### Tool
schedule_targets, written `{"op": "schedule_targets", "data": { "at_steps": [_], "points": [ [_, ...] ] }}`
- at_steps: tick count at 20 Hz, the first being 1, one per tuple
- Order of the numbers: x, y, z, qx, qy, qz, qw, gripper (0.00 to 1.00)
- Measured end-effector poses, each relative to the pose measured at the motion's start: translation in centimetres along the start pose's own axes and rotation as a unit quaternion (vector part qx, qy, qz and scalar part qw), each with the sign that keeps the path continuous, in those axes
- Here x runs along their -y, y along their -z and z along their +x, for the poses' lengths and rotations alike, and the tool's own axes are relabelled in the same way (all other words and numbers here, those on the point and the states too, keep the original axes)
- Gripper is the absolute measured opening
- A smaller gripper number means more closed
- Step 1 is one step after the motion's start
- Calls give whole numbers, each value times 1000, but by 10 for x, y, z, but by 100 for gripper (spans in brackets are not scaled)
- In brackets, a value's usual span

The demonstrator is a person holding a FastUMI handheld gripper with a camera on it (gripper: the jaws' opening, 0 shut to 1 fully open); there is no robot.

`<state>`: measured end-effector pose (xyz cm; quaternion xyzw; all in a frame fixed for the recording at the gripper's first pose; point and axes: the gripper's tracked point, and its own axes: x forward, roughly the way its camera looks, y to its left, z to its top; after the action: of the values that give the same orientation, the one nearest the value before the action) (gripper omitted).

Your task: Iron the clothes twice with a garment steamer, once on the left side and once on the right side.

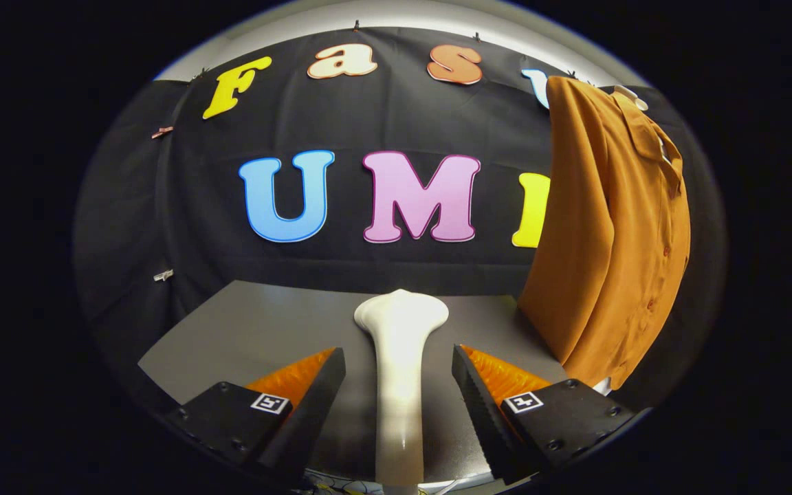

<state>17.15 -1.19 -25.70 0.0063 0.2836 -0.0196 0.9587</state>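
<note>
A white garment steamer (pixel 399 371) lies on the grey table (pixel 245 337), its handle running toward me between my two fingers and its wide head pointing away. My gripper (pixel 399 364) is open: the black fingers (pixel 320 395) stand on either side of the handle with a gap on each side, touching nothing. An orange-brown shirt (pixel 609 234) hangs on a hanger to the right, beyond the right finger, its buttoned front turned to the right.
The black cloth wall rises right behind the table's far edge. Small clips (pixel 163 275) pin the cloth at the left. Cables lie below the table's near edge. The shirt's hem hangs down close to the table's right end.
</note>
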Motion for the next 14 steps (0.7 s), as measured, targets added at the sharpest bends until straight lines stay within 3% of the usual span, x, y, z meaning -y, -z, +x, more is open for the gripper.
{"op": "schedule_targets", "data": {
  "at_steps": [6,10,12,13,14],
  "points": [
    [4,26,17,-51,5,0,999,93],
    [3,41,25,-88,5,-1,996,84],
    [2,41,26,-87,2,3,996,72],
    [0,40,22,-93,0,1,996,55],
    [0,41,26,-92,0,-4,996,46]
  ]
}}
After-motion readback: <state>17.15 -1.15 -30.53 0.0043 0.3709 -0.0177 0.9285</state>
